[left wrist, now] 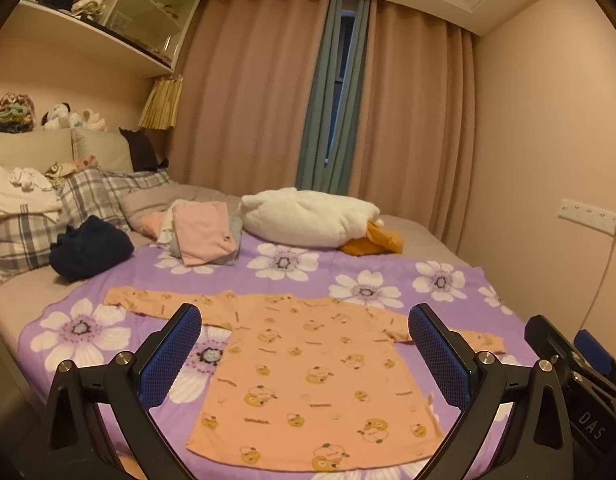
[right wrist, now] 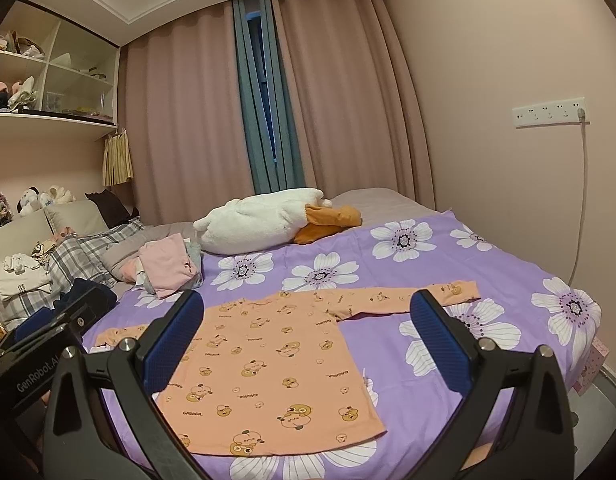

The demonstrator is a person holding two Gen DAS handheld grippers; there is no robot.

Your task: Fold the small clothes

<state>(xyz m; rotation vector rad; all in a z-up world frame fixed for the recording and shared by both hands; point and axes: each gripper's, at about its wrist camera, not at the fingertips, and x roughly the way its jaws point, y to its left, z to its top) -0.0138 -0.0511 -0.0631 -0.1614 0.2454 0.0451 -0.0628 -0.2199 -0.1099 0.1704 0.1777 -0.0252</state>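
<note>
A small orange long-sleeved shirt (left wrist: 308, 368) (right wrist: 267, 364) with a cartoon print lies flat on the purple flowered blanket (left wrist: 440, 284) (right wrist: 388, 264), both sleeves spread out sideways. My left gripper (left wrist: 303, 356) hovers open above the shirt's body, with nothing between its blue pads. My right gripper (right wrist: 305, 348) also stands open over the shirt, empty. In the left wrist view the right gripper's body (left wrist: 580, 376) shows at the right edge; the left gripper's body (right wrist: 39, 356) shows at the left edge of the right wrist view.
A stack of folded pink and grey clothes (left wrist: 203, 236) (right wrist: 171, 268) lies at the blanket's far left corner. A dark navy garment (left wrist: 89, 248), plaid pillows (left wrist: 23, 224) and a white plush with an orange part (left wrist: 312, 218) (right wrist: 263, 220) lie beyond. A wall runs along the right.
</note>
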